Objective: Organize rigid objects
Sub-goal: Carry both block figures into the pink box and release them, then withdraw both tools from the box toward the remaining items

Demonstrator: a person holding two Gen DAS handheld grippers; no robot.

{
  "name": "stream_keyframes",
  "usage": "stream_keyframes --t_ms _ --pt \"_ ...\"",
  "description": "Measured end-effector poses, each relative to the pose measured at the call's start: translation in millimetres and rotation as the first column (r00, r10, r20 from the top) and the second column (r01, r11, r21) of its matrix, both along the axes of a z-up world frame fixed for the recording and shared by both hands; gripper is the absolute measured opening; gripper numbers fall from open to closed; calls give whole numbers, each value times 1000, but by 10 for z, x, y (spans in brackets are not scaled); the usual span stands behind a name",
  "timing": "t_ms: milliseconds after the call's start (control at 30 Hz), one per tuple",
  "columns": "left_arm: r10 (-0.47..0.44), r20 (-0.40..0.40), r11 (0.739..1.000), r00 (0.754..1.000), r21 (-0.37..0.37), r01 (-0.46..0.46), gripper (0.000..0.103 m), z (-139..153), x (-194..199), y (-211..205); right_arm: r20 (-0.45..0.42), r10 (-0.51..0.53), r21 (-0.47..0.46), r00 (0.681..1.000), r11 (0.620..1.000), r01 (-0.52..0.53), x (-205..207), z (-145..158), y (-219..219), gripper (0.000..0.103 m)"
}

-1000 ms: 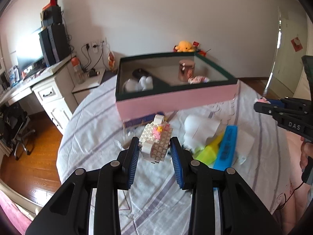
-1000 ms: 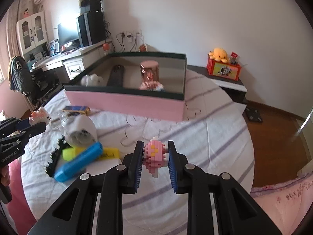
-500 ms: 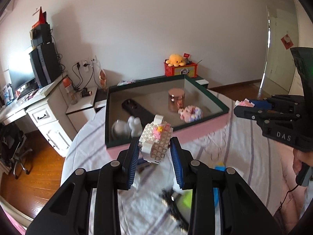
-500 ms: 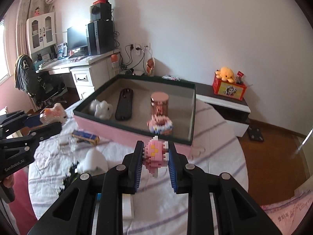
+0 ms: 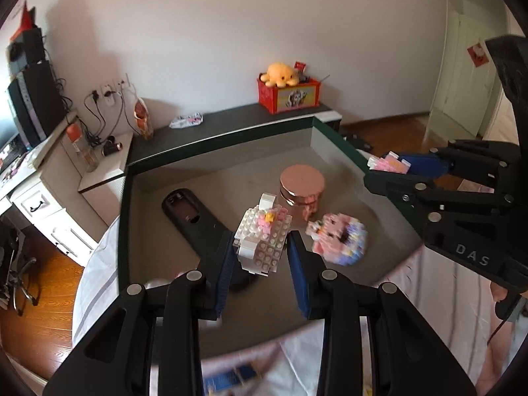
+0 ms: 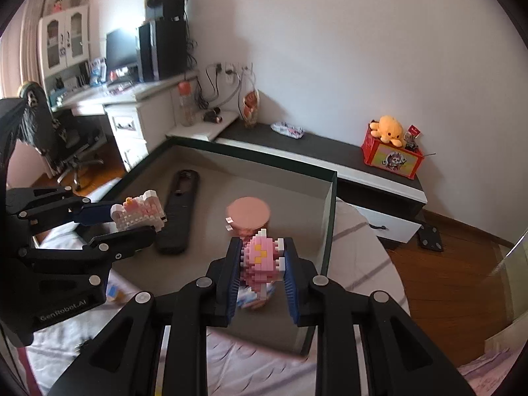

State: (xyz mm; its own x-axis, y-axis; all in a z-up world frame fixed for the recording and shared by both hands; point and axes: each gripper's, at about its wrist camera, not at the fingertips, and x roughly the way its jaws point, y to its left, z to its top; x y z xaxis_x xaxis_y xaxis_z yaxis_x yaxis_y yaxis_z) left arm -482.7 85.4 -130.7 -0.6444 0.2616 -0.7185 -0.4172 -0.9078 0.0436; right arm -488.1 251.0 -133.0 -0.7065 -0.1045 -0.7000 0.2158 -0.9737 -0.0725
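Two-handed sorting scene over an open box. The left gripper (image 5: 262, 252) is holding a white brick figure (image 5: 262, 237) between its blue pads, the jaws standing narrow and pressing on both sides of it; the figure is hanging above the inside of the box (image 5: 122, 217), over the near end of a long black flat object (image 5: 194, 217) that is lying on the box floor. The right gripper (image 6: 260, 272) is gripping a pink brick figure (image 6: 262, 260) in the same way, jaws narrow and clamped on it, and is hovering over the box's right part, close to the green-edged right wall (image 6: 330, 217). On the box floor a copper-coloured round tin (image 5: 302, 188) is standing upright near the middle, and a pink and lilac brick ring (image 5: 340, 237) is lying just beside it, toward the near wall. In the right wrist view the ring is mostly hidden behind the held pink figure. Each gripper is appearing in the other's view, side by side and apart. The box is resting on a bench covered with a striped white cloth (image 6: 363, 234). A red crate (image 5: 290, 94) with a yellow plush toy (image 5: 280, 72) is sitting on a low shelf behind.
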Motion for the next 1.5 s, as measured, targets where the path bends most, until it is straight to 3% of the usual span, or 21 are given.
stream_keyframes --t_ms 267,533,700,733,867,967,1100,1133,1167,1333,1400,1500 --pt "7 65 999 998 -52 -4 33 -250 -459 180 134 -16 85 991 996 5 -629 -386 76 24" --pt "48 85 996 995 -73 -42 34 -429 -535 166 164 -21 81 986 997 8 -735 -539 165 24" --pt "58 56 997 997 -54 -55 70 -361 -418 126 134 -35 73 990 997 26 -679 -511 174 25" --pt "60 49 998 997 -38 -58 73 -326 -372 96 127 -39 71 991 997 30 -669 -496 168 25" --pt "93 24 996 995 -1 -93 82 -187 -254 -41 74 -54 43 996 998 51 -520 -361 183 50" --pt "117 -3 993 993 18 -117 82 -56 -67 -173 38 -61 22 997 998 61 -344 -230 197 55" --pt "147 -57 989 987 39 -145 91 119 266 -327 -6 -57 -10 998 998 57 -24 -35 187 66" --pt "162 -71 986 984 43 -160 93 157 326 -369 -16 -52 -14 999 999 52 50 2 163 71" --pt "192 -94 981 977 50 -188 97 212 422 -424 -32 -52 -16 998 999 52 161 52 140 84" --pt "269 -162 962 949 102 -255 102 420 866 -654 -121 -59 -19 991 998 57 698 283 24 88" --pt "284 -181 957 942 118 -266 103 485 1070 -730 -149 -62 -13 987 998 60 869 350 -23 103" --pt "291 -211 955 933 119 -271 103 538 1342 -811 -187 -71 4 980 997 73 1174 422 -107 103"
